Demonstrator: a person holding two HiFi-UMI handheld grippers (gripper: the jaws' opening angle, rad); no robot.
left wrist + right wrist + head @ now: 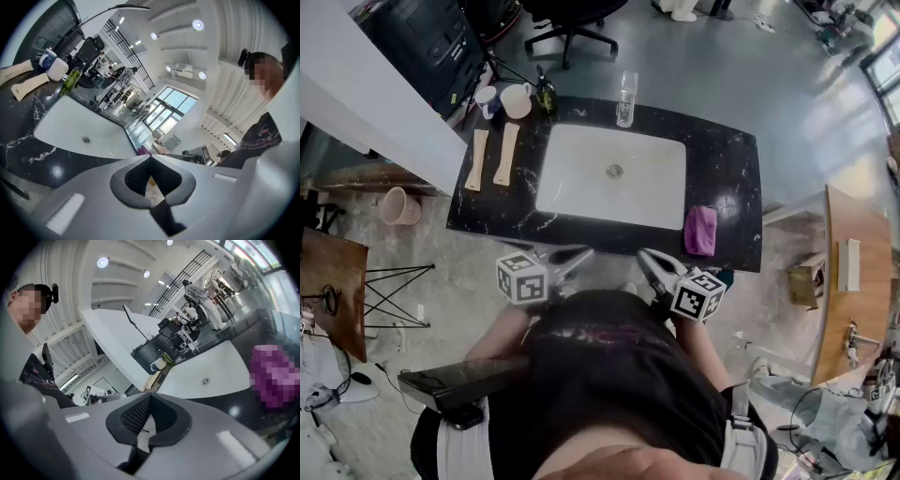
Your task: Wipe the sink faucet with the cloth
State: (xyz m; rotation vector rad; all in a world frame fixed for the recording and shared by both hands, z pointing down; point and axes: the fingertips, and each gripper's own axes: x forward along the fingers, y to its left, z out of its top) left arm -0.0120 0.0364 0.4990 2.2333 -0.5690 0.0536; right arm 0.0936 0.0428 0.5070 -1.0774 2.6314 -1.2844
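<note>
A purple cloth (700,230) lies bunched on the black marble counter (731,169), right of the white sink basin (581,178). The shiny upright faucet (625,98) stands at the far rim of the basin. My left gripper (584,252) and right gripper (643,254) hover side by side at the counter's near edge, both shut with nothing in them. In the right gripper view the cloth (274,376) lies ahead to the right of the closed jaws of the right gripper (149,394). The left gripper (150,157) faces the basin (79,126).
Two wooden boards (490,157) lie on the counter's left side. Behind them are two mugs (504,99) and a green bottle (545,94). An office chair (572,19) stands beyond the counter. A wooden desk (853,272) is to the right.
</note>
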